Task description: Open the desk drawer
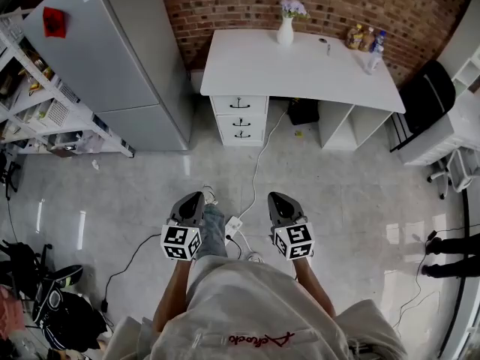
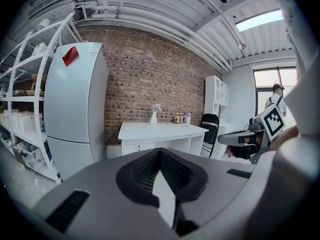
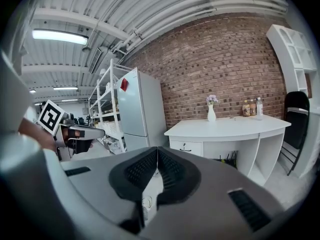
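Right gripper (image 1: 277, 199) (closed) faces the wide drawer (image 1: 240, 104) front.

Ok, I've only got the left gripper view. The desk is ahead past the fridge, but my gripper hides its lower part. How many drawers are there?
Observer: Three drawers, stacked under the desk's left end in the head view. All are closed, each with a dark handle.
Operator: Anything on the floor on the way?
Observer: A white cable runs from under the desk toward the person's feet.
Operator: And the right gripper's jaws?
Observer: The right gripper is shut with nothing between its jaws.
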A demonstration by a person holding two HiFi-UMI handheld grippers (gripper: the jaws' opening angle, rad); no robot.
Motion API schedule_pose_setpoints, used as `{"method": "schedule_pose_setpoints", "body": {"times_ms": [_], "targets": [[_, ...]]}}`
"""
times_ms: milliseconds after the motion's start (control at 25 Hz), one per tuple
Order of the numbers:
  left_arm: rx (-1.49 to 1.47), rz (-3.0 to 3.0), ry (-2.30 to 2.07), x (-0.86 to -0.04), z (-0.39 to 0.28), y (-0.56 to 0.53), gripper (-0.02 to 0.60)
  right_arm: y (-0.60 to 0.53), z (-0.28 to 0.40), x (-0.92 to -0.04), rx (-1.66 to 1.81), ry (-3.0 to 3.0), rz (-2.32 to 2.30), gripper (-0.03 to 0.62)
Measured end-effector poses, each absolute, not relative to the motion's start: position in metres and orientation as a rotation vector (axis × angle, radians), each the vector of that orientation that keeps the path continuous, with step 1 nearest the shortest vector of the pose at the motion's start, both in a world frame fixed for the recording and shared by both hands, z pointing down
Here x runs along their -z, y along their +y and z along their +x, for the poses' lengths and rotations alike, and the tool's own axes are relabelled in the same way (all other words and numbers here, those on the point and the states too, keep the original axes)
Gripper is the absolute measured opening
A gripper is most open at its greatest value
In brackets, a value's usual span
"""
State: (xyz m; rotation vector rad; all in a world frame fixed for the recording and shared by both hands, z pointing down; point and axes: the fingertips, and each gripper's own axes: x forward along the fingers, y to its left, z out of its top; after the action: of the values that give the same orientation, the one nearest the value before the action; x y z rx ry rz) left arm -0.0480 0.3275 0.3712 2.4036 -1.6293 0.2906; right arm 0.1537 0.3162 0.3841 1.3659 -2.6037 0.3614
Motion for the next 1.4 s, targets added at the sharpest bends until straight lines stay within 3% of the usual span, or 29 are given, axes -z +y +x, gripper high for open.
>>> {"method": "schedule_pose_setpoints", "body": {"times_ms": [960,1400], "targets": [[-0.257,2.516,-1.319,-0.375,-0.165,0.021,0.012,0.039,0.001,-0.375,-0.394,-2.402,1.465,0.018],[-0.338,2.553,-1.147,-0.399,-0.164,-0.038,0.012,-0.009,-0.014,-0.391,-0.456,-2.336,1.515,0.017]]}}
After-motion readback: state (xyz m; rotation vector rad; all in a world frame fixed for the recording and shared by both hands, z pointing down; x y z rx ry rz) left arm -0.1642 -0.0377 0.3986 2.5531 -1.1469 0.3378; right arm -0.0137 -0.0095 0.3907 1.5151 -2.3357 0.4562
